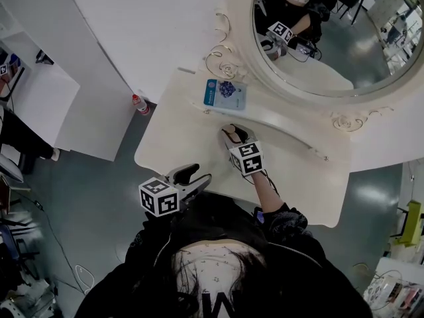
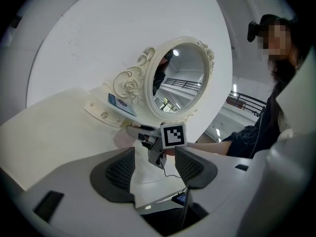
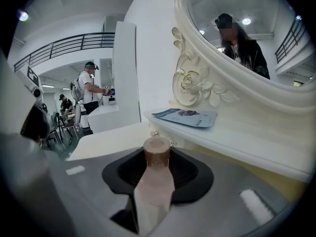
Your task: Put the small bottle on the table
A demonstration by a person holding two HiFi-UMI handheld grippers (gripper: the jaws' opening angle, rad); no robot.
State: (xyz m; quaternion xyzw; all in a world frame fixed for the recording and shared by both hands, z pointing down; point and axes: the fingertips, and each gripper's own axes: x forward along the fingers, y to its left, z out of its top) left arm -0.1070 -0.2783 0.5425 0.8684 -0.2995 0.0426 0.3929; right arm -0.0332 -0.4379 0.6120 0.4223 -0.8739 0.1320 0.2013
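Observation:
The small bottle (image 3: 157,181) is pale pink with a brown cap and lies along the jaws of my right gripper (image 3: 157,174), cap pointing forward; the dark pads are shut on its sides. In the head view that right gripper (image 1: 235,135) hovers over the middle of the white vanity table (image 1: 175,134), just in front of the raised shelf; the bottle is hidden there. My left gripper (image 1: 193,176) hangs at the table's near edge, open and empty. In the left gripper view its pads (image 2: 121,174) stand apart, with the right gripper (image 2: 140,134) beyond them.
A big oval mirror (image 1: 331,32) in a carved white frame stands at the back of the table. A blue packet (image 1: 225,93) lies on the shelf under it. A red-capped bottle (image 1: 139,103) sits on the floor to the left. People (image 3: 91,90) stand far off.

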